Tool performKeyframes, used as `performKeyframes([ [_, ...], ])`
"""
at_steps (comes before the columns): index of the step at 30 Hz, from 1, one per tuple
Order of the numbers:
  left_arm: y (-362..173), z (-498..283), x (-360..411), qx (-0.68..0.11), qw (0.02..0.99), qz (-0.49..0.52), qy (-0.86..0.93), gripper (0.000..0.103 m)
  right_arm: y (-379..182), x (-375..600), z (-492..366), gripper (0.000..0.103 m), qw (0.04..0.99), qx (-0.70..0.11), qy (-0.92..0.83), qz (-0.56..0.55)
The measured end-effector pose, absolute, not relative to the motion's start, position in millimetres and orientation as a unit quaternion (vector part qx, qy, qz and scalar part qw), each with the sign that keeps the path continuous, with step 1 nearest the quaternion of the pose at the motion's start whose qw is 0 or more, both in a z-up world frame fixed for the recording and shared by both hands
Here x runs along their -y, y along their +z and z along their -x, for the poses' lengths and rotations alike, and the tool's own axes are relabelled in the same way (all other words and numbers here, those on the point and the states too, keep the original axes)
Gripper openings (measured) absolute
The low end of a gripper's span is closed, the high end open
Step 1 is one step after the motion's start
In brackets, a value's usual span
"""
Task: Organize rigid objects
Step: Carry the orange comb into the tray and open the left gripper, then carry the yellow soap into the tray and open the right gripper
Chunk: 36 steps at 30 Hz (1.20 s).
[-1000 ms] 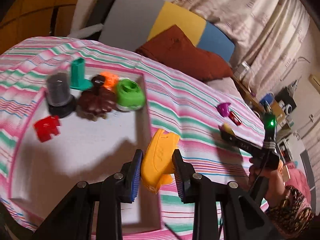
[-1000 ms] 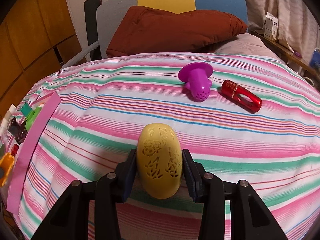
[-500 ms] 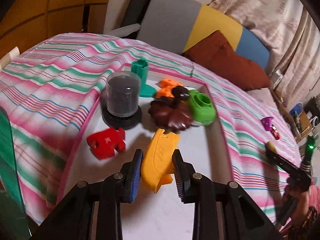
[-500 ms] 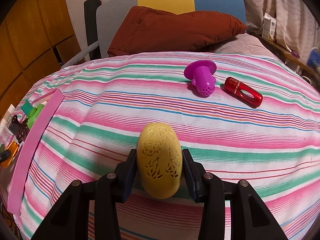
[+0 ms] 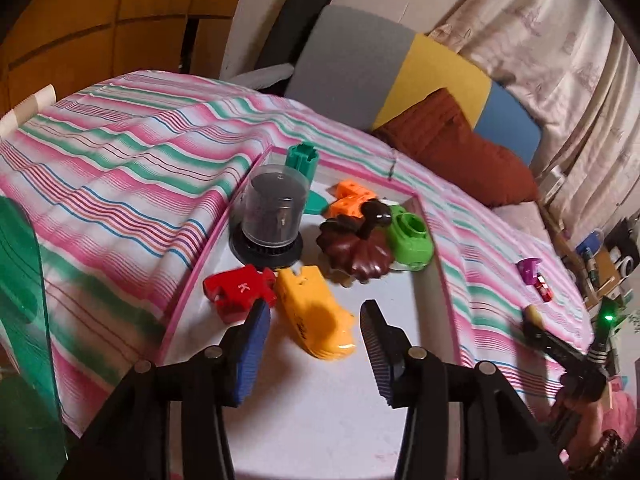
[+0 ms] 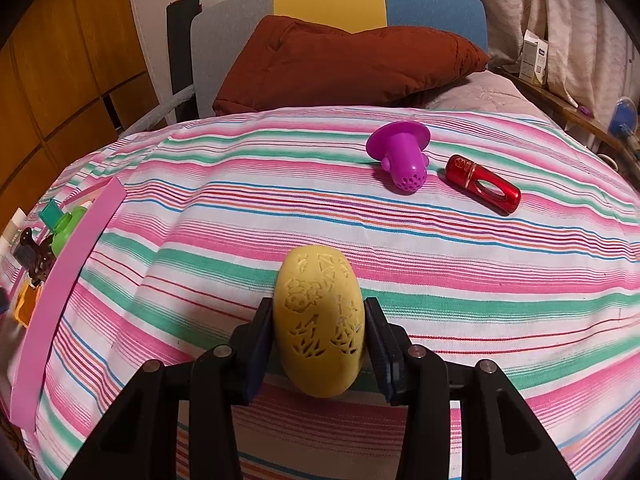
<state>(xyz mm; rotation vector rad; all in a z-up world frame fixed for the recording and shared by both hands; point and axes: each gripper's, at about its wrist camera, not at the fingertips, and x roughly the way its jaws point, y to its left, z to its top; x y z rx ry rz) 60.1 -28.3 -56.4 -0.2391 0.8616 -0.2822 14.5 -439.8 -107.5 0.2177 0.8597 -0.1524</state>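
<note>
bedroom: striped bed point(image 6: 400, 240), pillow point(image 6: 340, 64)

Left gripper point(image 5: 314, 334) over pink-rimmed tray point(image 5: 434, 248) on striped bed point(image 5: 120, 152); jaws just opened, fingers point(image 5: 252, 344) clear of orange piece point(image 5: 316, 312) lying between them on tray floor. Red K piece point(image 5: 240, 292) touching orange piece. Behind: domed black jar point(image 5: 272, 212), brown flower shape point(image 5: 356, 248), green piece point(image 5: 412, 236).
</note>
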Motion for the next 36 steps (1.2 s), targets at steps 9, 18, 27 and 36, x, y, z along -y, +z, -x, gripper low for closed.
performKeyframes([
  [9, -48, -33, 38, -0.398, 0.896, 0.075, -0.180, 0.047, -102, 441, -8, 0.044, 0.894, -0.420, -0.069, -0.142],
  [18, -50, -21, 35, -0.395, 0.896, 0.060, -0.195, 0.047, -85, 410, 4, 0.044, 0.893, -0.414, -0.019, -0.177],
  [27, -53, -11, 23, -0.389, 0.900, 0.056, -0.190, 0.047, -60, 340, 6, 0.044, 0.894, -0.402, 0.063, -0.186],
  [36, -60, -10, 15, -0.400, 0.898, 0.060, -0.174, 0.047, -45, 257, -5, 0.044, 0.895, -0.401, 0.134, -0.142],
])
